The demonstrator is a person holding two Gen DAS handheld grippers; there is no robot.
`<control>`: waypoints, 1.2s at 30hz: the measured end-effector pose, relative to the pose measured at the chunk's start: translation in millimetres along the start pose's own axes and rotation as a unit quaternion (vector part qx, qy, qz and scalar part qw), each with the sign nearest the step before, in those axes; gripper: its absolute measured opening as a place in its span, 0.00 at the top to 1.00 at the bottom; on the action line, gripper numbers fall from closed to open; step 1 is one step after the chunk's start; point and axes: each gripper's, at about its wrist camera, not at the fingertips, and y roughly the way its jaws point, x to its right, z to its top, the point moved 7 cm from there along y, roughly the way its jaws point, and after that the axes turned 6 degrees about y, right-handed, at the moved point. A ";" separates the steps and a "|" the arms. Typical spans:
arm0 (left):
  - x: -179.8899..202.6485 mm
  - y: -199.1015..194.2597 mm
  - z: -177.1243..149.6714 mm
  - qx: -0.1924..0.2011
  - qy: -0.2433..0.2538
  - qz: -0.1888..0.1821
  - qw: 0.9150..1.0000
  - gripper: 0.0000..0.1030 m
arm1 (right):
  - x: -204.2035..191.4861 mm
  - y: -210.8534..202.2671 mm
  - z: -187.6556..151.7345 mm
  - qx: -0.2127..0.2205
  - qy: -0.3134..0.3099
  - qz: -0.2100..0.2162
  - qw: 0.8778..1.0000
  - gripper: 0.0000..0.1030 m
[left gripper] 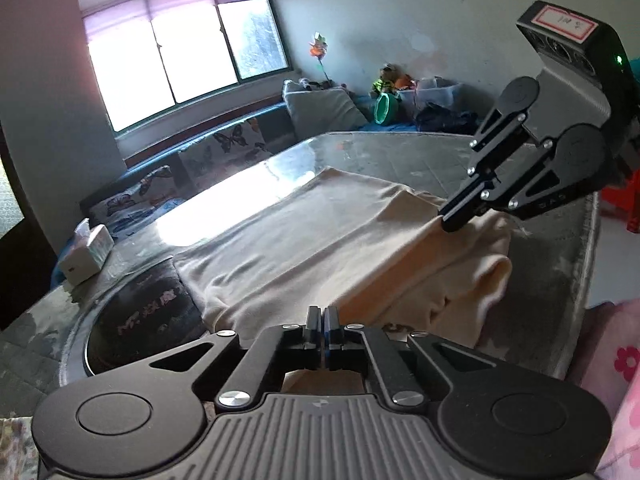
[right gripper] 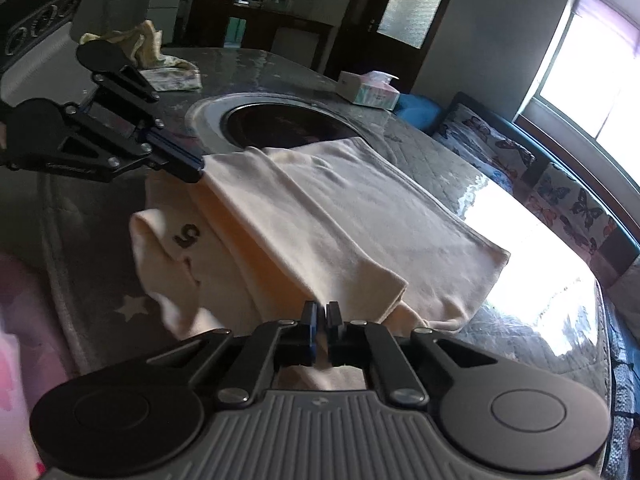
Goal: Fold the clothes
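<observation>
A cream garment (left gripper: 304, 232) lies partly folded on the grey table (left gripper: 400, 152); a black "5" mark (right gripper: 186, 236) shows on its lower layer. My left gripper (left gripper: 323, 312) is shut, pinching the near edge of the garment. The same gripper appears in the right wrist view (right gripper: 196, 174), holding one end of a raised fold. My right gripper (right gripper: 321, 308) is shut on the other end of that fold, and its closed tip (left gripper: 450, 222) also shows in the left wrist view. The cloth runs taut as a ridge between the two tips.
A round black inset (right gripper: 280, 124) sits in the table beside the garment. A tissue box (right gripper: 370, 90) stands near the table edge, and a yellowish cloth pile (right gripper: 148, 48) lies at the far corner. A bench with butterfly cushions (left gripper: 236, 140) runs under the window. A pink floral sleeve (left gripper: 620, 360) is close by.
</observation>
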 end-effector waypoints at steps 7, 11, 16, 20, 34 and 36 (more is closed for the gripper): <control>5.5 6.8 -10.6 -0.025 0.009 -0.021 0.999 0.98 | -9.0 -0.5 -4.3 -0.013 0.006 0.035 0.999 0.90; -0.3 3.6 -11.8 -0.024 0.001 -0.026 0.999 0.98 | -0.7 -8.8 3.2 0.001 0.036 0.049 0.998 0.89; -12.1 -4.4 -3.4 -0.009 -0.022 -0.032 0.999 0.95 | 36.4 -5.1 17.1 0.029 0.107 0.011 0.994 0.89; -27.3 -1.3 7.3 -0.001 -0.066 -0.032 0.997 0.95 | 51.9 12.2 23.3 0.041 0.147 -0.001 0.988 0.89; -76.8 63.2 5.5 -0.040 -0.151 -0.003 0.988 0.95 | 37.4 21.0 17.7 0.049 0.143 0.004 0.988 0.81; -77.1 65.1 0.6 -0.041 -0.147 0.001 0.988 0.93 | 28.7 20.0 12.7 0.044 0.137 0.015 0.989 0.81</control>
